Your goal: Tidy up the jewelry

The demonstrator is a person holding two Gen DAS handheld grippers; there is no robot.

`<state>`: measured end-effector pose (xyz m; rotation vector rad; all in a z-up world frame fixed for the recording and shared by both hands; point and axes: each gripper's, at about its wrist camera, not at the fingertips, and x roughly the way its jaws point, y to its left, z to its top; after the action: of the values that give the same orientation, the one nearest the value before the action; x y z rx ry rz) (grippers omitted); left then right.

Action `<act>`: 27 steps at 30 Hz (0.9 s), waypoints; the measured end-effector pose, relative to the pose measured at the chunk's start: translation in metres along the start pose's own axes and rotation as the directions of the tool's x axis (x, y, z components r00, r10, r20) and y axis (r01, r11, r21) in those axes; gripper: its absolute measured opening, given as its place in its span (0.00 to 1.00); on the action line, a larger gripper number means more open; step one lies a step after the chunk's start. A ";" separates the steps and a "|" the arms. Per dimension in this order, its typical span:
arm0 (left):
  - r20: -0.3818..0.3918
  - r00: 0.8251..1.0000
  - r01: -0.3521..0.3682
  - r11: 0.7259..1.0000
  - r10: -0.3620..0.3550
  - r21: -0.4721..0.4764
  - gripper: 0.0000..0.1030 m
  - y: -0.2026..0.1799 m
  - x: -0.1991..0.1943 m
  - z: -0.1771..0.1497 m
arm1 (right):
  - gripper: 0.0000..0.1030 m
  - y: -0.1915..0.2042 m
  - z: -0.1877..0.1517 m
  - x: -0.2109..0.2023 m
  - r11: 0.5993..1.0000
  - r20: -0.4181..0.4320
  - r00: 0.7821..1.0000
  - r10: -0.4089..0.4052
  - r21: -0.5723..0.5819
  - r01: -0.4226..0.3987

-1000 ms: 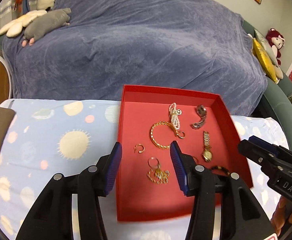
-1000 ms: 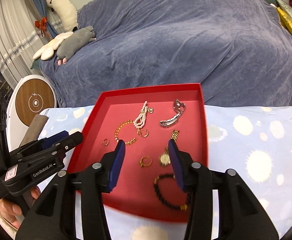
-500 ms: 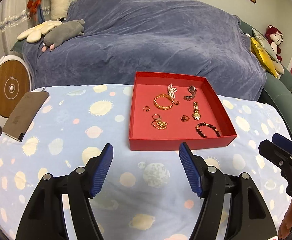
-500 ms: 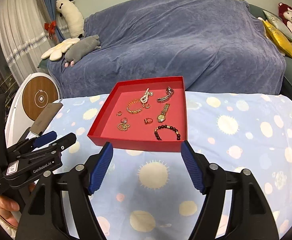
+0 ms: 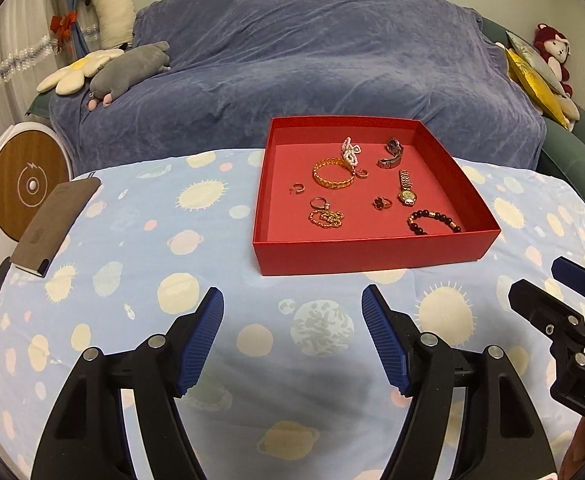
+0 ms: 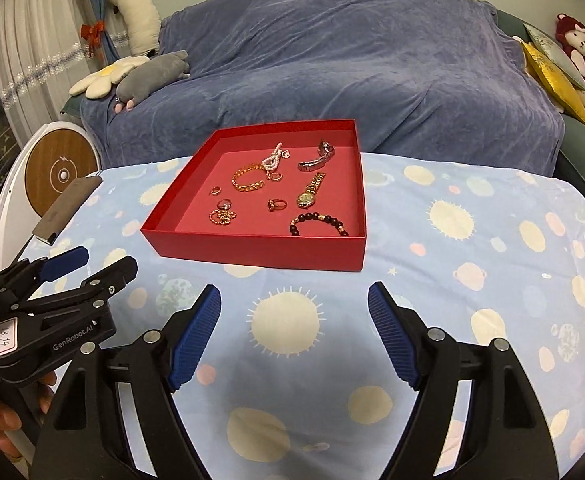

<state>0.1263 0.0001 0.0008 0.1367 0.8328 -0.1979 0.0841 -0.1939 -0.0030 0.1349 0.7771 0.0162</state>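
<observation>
**Jewelry tray, filled; both tongs idle in front of it**

Item: red tray (image 5: 372, 254), standing on the worktop (image 5: 196, 248) under a planet-print cloth, at 12 o'clock from both pairs of tongs and well apart from them.

Contents, all lying loose and unsorted on the tray floor: gold chain bracelet (image 5: 332, 174); pearl piece (image 5: 350, 152) touching its 1 o'clock edge; silver watch (image 5: 390, 155); gold watch (image 5: 406, 188); dark bead bracelet (image 5: 432, 220); red-stone ring (image 5: 382, 203); small open ring (image 5: 296, 189); fine gold chain (image 5: 326, 218) with a ring beside it.

Left tongs (image 5: 292, 336): spread wide, holding nothing. Right tongs (image 6: 294, 334): likewise spread and empty.

Step, as judged: everything appears gathered in the tray, with no piece seen on the cloth; the task looks near or at its end. Any further move would call for reaching forward over the near wall and pinching one small piece cleanly.

Not determinable: the tray floor just behind the near wall is hidden; ring details are too small to read; the brown flat object (image 5: 58, 226) at 10 o'clock is unidentified.
</observation>
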 end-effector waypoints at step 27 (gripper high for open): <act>-0.011 1.000 0.002 1.000 -0.002 -0.003 0.75 -0.015 0.008 -0.007 | 0.82 0.007 -0.010 0.000 1.000 0.019 1.000 -0.023 0.001 0.023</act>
<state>0.1232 -0.0140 -0.0110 0.1344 0.8445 -0.1976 0.0776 -0.1857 -0.0093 0.1262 0.7599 -0.0070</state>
